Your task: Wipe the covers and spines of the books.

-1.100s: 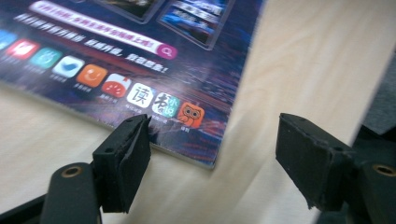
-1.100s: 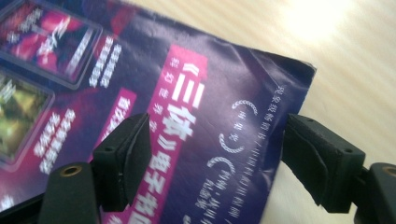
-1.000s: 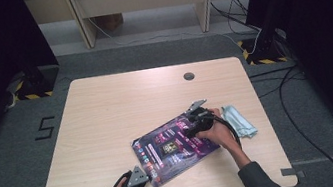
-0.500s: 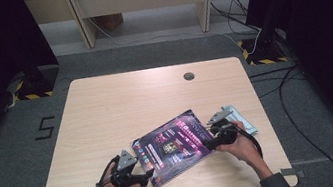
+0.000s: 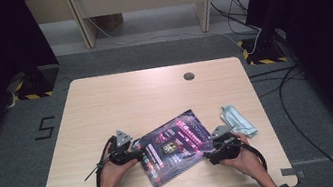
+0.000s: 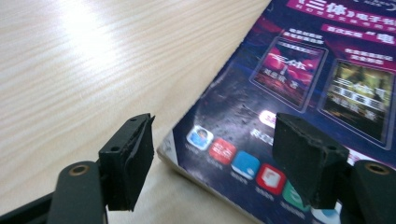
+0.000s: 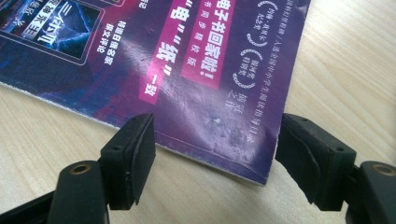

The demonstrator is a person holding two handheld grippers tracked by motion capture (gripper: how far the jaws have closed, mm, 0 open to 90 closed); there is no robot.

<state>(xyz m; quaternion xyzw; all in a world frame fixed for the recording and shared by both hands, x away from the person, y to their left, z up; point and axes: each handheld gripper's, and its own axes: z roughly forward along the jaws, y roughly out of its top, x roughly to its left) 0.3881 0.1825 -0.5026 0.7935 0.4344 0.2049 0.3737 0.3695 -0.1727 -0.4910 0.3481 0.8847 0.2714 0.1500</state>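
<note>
2 grippers are flanking the magazine (image 5: pixel 177 146), which is lying flat and askew on the near half of the table (image 5: pixel 120 101). We are seeing the left gripper (image 5: pixel 138 154) at its near left corner, jaws gaping and just closing slightly, that corner sitting between them untouched by either pad. We are seeing the right gripper (image 5: pixel 208 155) at the near right corner, jaws spread wide, the corner lying ahead between them, unheld. Just right of the magazine, a pale blue face mask (image 5: pixel 237 119) is resting.
</note>
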